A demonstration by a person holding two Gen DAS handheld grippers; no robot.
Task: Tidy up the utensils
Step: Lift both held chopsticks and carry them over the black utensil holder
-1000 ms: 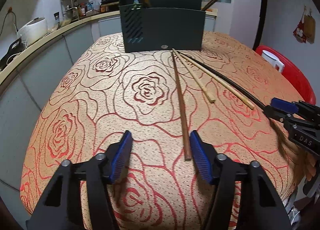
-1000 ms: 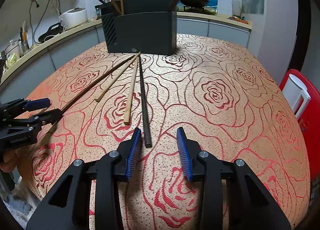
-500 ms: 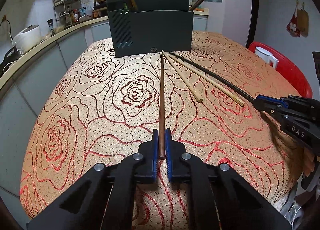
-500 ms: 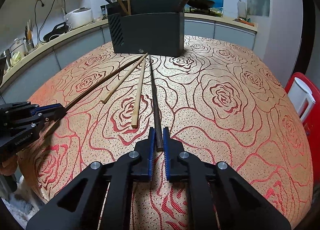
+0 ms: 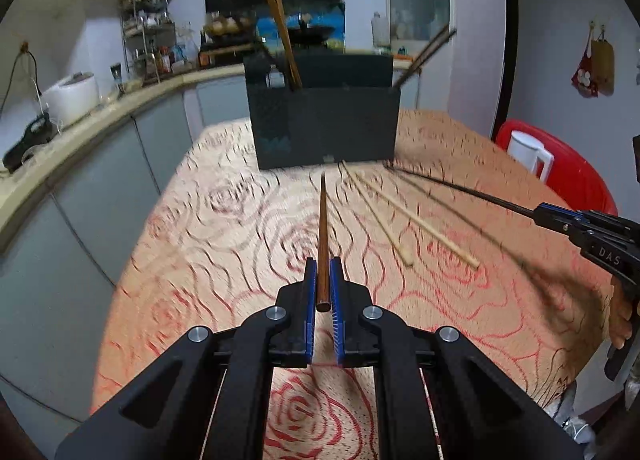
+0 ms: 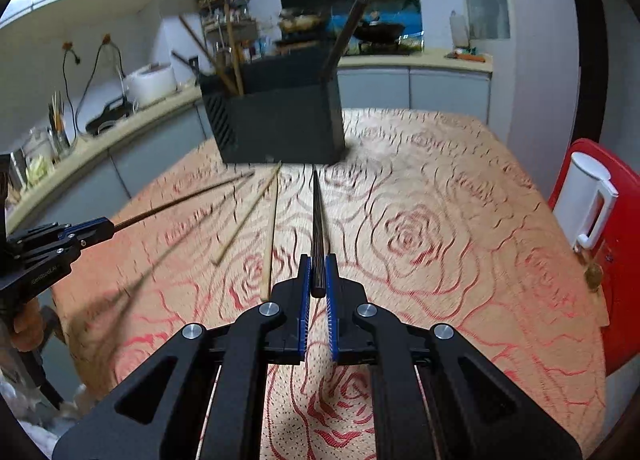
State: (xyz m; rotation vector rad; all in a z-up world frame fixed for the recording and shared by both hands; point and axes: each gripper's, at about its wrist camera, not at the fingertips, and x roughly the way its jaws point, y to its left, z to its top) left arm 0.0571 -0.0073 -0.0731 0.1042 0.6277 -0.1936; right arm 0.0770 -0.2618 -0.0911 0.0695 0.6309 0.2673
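Observation:
My left gripper (image 5: pixel 323 266) is shut on the thick end of a reddish-brown chopstick (image 5: pixel 322 228), held above the rose-patterned tablecloth (image 5: pixel 224 228) and pointing at the black utensil holder (image 5: pixel 324 128). My right gripper (image 6: pixel 318 264) is shut on a dark, almost black chopstick (image 6: pixel 318 220), also lifted off the cloth and aimed at the black utensil holder (image 6: pixel 280 120). Two pale wooden chopsticks (image 5: pixel 384 220) lie on the cloth between the two held ones. Several chopsticks stand in the holder. The right gripper (image 5: pixel 560 218) shows at the edge of the left wrist view, the left gripper (image 6: pixel 86 230) in the right wrist view.
A red chair (image 6: pixel 616 244) with a white jug (image 6: pixel 588 200) stands beside the table on the right. A kitchen counter (image 5: pixel 80 124) with a rice cooker (image 5: pixel 72 94) runs along the left and back. A person's hand (image 6: pixel 28 320) holds the left gripper's handle.
Both grippers went from open around a chopstick's end to shut on it. Both chopsticks then rose off the cloth with the grippers.

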